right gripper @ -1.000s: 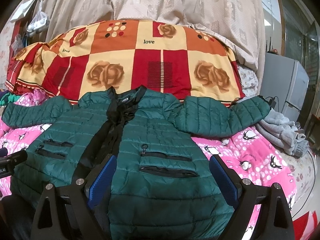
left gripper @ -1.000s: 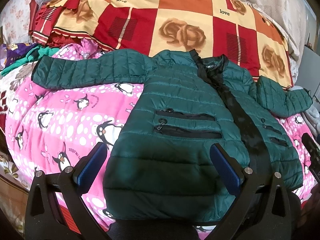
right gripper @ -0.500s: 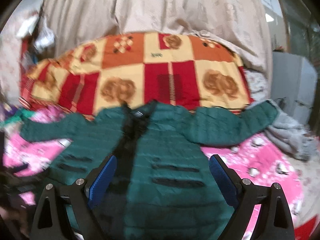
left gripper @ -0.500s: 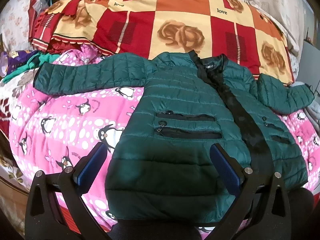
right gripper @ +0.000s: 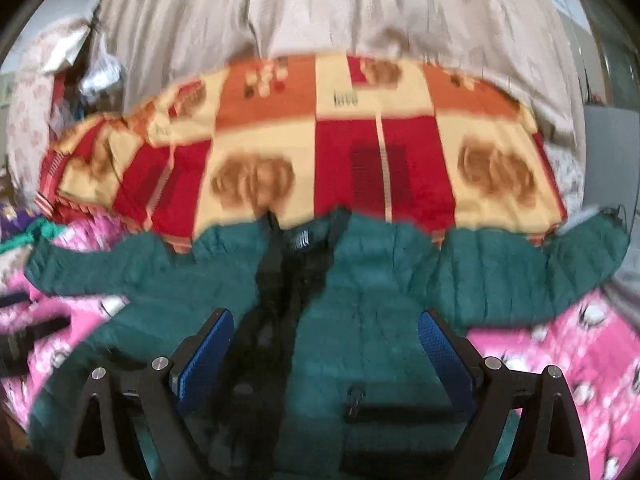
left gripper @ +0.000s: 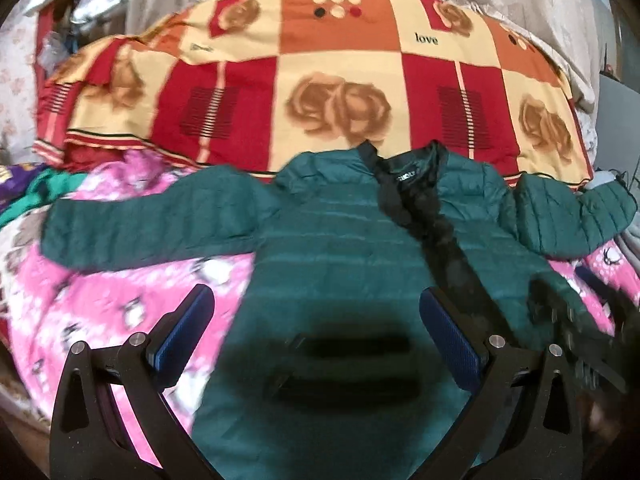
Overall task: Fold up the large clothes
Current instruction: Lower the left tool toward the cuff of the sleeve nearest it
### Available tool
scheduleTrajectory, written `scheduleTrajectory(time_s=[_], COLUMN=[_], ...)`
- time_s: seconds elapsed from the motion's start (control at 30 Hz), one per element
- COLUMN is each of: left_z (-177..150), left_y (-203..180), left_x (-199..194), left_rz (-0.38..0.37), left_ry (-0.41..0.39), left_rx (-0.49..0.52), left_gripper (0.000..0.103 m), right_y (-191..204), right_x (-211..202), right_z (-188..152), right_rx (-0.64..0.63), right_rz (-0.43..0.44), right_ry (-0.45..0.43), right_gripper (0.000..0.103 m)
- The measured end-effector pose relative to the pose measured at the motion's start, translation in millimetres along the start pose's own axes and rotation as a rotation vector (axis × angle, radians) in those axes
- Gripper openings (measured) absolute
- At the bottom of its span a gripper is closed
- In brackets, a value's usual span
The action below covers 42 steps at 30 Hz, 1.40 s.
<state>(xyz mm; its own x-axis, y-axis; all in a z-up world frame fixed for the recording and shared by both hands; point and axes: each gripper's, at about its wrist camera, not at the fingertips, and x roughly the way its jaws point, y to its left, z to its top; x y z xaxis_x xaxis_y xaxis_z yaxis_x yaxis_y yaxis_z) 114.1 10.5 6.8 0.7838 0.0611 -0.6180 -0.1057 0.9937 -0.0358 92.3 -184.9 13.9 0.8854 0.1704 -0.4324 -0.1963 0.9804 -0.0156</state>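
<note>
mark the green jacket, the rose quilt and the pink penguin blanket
green jacket [left gripper: 328, 248]: left wrist view, chest panel.
rose quilt [left gripper: 340, 100]: left wrist view, central rose print.
pink penguin blanket [right gripper: 560, 344]: right wrist view, bare patch under the jacket's sleeve.

Left gripper [left gripper: 316, 328] now further up green jacket [left gripper: 340, 264]: pocket zips, before ahead of blue pads, now low between them, close to camera. Collar and patterned quilt [left gripper: 320, 80] fill more of left wrist view. Pink penguin blanket [left gripper: 100, 300] takes less of it.

Right gripper [right gripper: 326, 352] now over jacket's black front placket [right gripper: 280, 280], nearer collar; before, over right-hand pocket panel. Grey clothes pile gone from right wrist view. Both views now motion-blurred. Dark blurred shape, likely right gripper, now larger at right edge of left wrist view.
</note>
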Motion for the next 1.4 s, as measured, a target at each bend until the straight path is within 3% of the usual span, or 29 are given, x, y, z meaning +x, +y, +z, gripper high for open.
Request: scheduleTrajectory(time_s=[0.1,0.2,0.23,0.3,0.4,0.53,0.83,1.23,1.33,1.4], left_z=[1,-15,-19,-25,-31,-35,-36,-34,-20,-3], left_y=[-6,-4,-2,-2,-11,-16,-10,-6,7,29], left_x=[42,63,72,79,84,86,88,86,70,44], left_rz=[0.007,0.038,0.062,0.071,0.122,0.16,0.119,0.077,0.019,-0.012], left_ry=[0.077,0.11,0.165,0.193,0.19,0.179,0.2,0.225,0.194,0.108], left_rx=[-0.002,-0.017,-0.031,-0.038,0.002,0.026,-0.017,-0.036,-0.097,-0.156], left_gripper=[0.103,0.103,0.103,0.103,0.103,0.103,0.103,0.103,0.103,0.103], right_y=[-6,-11,-12,-13,-12,-8,-9,-6,-7,-8], right_x=[9,14,16,20,29,49,63,68,63,54], right_z=[-4,-7,-8,-11,-17,-26,-34,-36,-33,-28], right_rx=[0.045,0.053,0.055,0.063,0.076,0.048,0.03,0.009,0.019,0.03], right_rz=[0.034,0.043,0.046,0.05,0.061,0.008,-0.019,-0.035,-0.035,-0.037], right_ry=[0.034,0.053,0.06,0.069,0.101,0.201,0.276,0.291,0.267,0.224], right_gripper=[0.092,0.092,0.092,0.092,0.092,0.092,0.092,0.096,0.095,0.095])
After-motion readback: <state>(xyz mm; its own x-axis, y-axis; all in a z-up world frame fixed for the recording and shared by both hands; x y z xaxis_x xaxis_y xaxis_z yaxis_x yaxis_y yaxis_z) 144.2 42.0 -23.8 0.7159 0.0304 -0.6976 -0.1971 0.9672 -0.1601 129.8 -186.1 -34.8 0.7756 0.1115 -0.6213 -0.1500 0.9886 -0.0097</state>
